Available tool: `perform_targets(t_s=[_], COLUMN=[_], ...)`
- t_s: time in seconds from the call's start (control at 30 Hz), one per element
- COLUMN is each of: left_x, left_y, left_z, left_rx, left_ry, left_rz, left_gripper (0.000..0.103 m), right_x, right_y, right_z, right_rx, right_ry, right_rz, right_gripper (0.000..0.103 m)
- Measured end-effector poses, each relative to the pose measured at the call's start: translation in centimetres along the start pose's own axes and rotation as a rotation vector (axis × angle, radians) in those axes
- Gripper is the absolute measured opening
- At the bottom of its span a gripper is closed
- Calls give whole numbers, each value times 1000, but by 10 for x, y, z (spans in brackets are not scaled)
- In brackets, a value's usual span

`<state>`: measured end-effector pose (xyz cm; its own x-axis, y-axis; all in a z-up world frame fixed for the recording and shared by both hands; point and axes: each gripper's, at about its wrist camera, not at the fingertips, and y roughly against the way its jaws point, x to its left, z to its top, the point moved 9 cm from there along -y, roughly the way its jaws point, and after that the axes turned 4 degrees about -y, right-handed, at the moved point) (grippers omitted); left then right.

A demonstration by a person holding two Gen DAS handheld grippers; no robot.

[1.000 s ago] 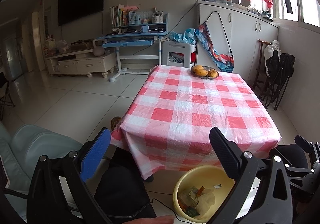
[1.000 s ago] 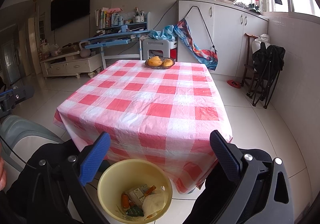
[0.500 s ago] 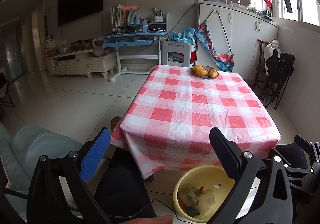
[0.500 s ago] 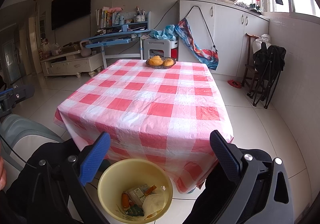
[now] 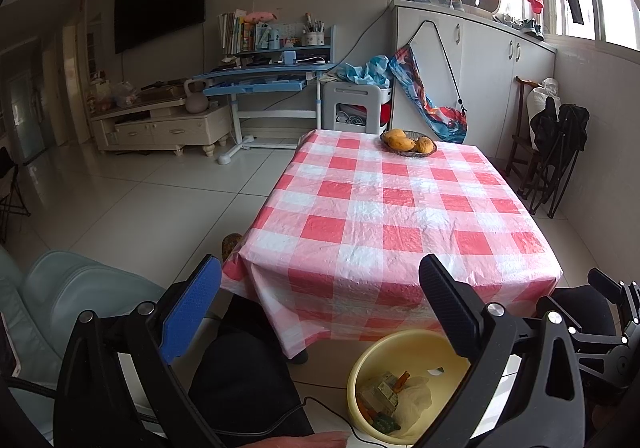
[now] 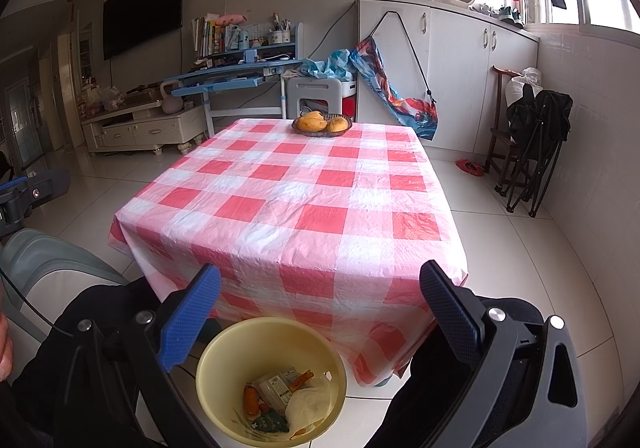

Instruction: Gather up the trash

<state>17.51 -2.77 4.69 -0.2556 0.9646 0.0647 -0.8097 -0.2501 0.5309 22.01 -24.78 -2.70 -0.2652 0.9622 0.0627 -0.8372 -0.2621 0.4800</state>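
Note:
A yellow bin stands on the floor at the near edge of the table. It holds several pieces of trash: wrappers, a small carton, a white bag. It also shows in the left wrist view. My left gripper is open and empty, above my knees to the left of the bin. My right gripper is open and empty, above the bin. The other gripper's body shows at the right edge of the left wrist view.
The table has a red-and-white checked cloth. A basket of mangoes sits at its far edge. A pale blue chair is at my left. A folded black chair leans against the right wall. Tiled floor surrounds the table.

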Motion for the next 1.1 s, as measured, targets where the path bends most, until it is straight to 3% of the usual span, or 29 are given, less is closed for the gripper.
perform_targets(t_s=[0.63, 0.93, 1.1], left_x=[0, 3, -1], left_y=[0, -11, -8], left_z=[0, -14, -14], left_rx=[3, 46, 27], left_ry=[0, 37, -13], left_rz=[0, -50, -30], left_gripper=[96, 96, 96], right_x=[0, 1, 3], right_y=[0, -1, -1], right_z=[0, 0, -2], right_rx=[2, 4, 6], right_ry=[0, -1, 4], right_rz=[0, 2, 1], right_gripper=[95, 95, 95])
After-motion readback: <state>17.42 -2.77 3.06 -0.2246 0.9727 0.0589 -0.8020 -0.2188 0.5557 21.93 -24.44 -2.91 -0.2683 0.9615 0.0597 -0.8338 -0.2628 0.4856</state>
